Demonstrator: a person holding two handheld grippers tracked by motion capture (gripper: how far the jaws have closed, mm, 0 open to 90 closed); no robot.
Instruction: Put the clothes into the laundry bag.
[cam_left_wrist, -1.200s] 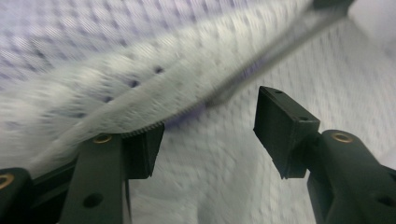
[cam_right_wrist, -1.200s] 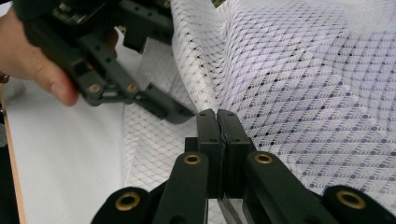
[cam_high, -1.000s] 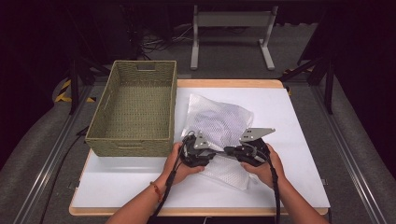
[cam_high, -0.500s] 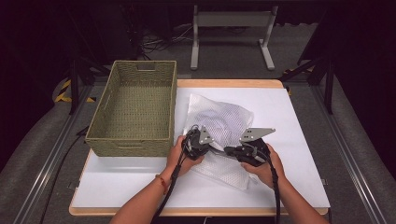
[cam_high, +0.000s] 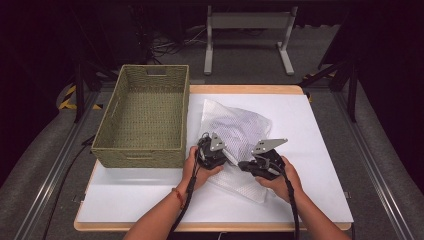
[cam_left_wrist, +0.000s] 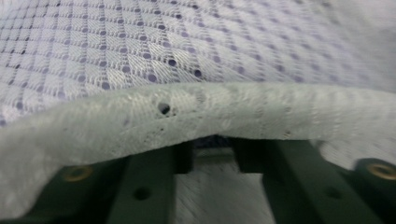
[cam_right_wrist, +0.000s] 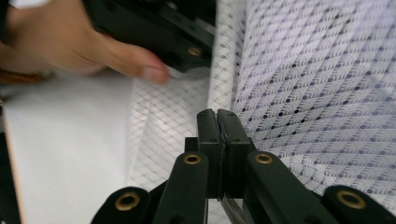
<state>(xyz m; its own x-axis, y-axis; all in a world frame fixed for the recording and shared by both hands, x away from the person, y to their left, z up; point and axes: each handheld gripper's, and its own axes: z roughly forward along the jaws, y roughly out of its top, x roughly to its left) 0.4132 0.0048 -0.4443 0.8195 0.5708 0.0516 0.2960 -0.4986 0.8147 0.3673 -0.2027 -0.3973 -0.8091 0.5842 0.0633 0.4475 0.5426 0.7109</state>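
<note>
Right gripper (cam_right_wrist: 218, 122): jaws pressed together, pinching the white mesh bag's (cam_high: 235, 131) fabric. Left gripper (cam_high: 216, 150), just beside it: jaws have just been opening, bag's edge draped across them.

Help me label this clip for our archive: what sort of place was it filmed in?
Probably a lab or studio set up for recording handling work, not a home. A white tabletop stands amid dark surroundings, metal rails run along its sides, and loose cables lie on the floor behind a woven basket.
</note>
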